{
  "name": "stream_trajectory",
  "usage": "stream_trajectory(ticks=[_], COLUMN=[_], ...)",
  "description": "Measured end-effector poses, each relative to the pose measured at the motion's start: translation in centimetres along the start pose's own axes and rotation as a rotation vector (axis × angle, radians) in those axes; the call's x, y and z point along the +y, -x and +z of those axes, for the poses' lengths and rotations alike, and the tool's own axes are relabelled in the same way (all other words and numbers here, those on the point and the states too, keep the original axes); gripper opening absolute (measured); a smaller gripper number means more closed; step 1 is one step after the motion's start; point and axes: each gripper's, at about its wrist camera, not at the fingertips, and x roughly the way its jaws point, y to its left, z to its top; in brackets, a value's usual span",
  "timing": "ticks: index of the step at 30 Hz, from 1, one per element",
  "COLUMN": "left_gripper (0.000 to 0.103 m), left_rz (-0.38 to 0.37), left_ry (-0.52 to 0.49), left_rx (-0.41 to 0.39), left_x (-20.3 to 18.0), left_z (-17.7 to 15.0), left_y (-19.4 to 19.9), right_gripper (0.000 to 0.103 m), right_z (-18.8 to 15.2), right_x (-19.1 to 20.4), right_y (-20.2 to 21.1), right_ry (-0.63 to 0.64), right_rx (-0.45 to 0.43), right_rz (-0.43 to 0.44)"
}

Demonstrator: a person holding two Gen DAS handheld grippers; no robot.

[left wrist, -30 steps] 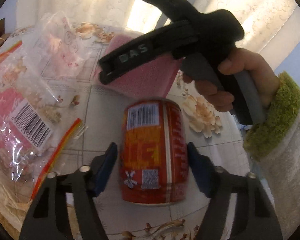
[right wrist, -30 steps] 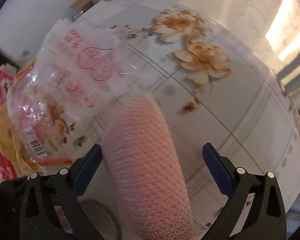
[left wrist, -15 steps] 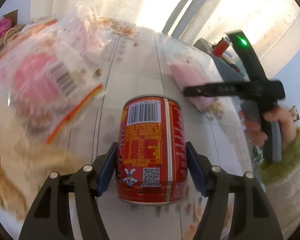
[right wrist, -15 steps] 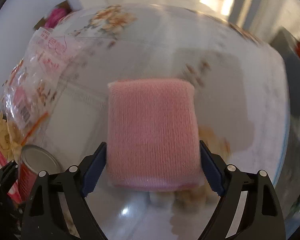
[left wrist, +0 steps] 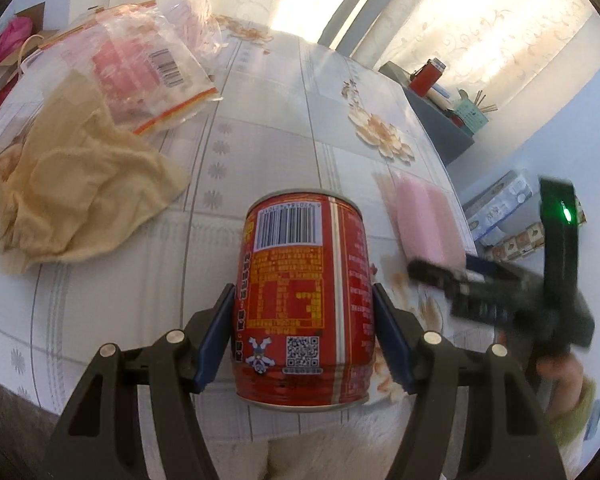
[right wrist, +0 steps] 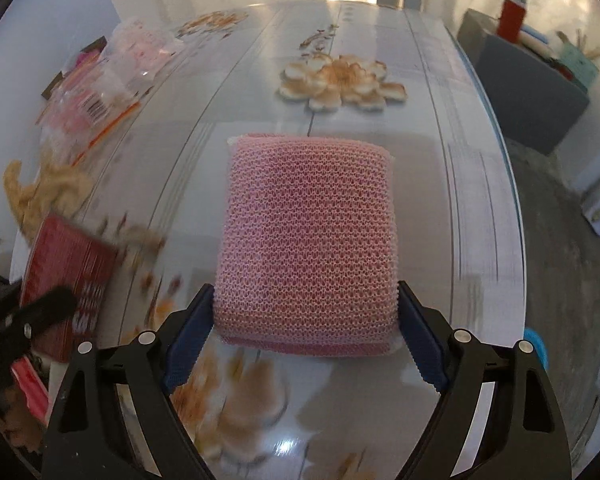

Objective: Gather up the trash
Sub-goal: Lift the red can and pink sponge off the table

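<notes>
Left gripper (left wrist: 303,334) has its jaws clamped on the red can (left wrist: 305,300), held over the near edge of the flowery surface (left wrist: 260,140). To the can's right, the right gripper (right wrist: 305,336) has its jaws squeezing a pink mesh sponge (right wrist: 308,240). Plastic bags (left wrist: 148,72) and a tan cloth (left wrist: 72,184) sit beyond the can, to its left.

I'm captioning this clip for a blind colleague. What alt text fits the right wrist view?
The right claw grips a pink mesh sponge by its sides above a glossy floral tabletop. At the left edge, blurred, are a red can and clear plastic bags.
</notes>
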Motion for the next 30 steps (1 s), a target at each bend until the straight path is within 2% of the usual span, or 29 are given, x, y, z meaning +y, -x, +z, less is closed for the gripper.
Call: stream_trajectory(ticks=[7,10,13,16,26,30], left_gripper=[0.064,0.065,0.073,0.076,0.075,0.070], left_rz=[-0.023,-0.024,-0.032,-0.020,0.002,-0.001], left_ry=[0.031,0.034,0.027,0.008,-0.005,0.001], left_rx=[-0.040,-0.051,-0.057,-0.069,-0.062,-0.049], left_x=[0.9,1.1,1.0,0.8,0.9,0.7], left_z=[-1.2,-1.3,-1.1,-0.8,-1.0,-1.1], left_y=[0.5,0.7,1.1,1.3,1.2,1.1], right_gripper=[0.089,0.090,0.092,0.092,0.093,0.093], right_z=[-0.4,-1.8,-2.3,-2.3,-1.9,-2.0], right_x=[1.6,2.2,2.7,2.8,3.5,3.7], right_y=[0.2,0.8,0.5,1.0,0.9,1.0], right_ry=[-0.012,-0.016,-0.024,-0.034,-0.046,-0.038], right_rx=[-0.021,-0.023,-0.035,-0.048,-0.089,-0.107], right_rz=[0.001,0.008,0.013,0.011,-0.006,-0.026])
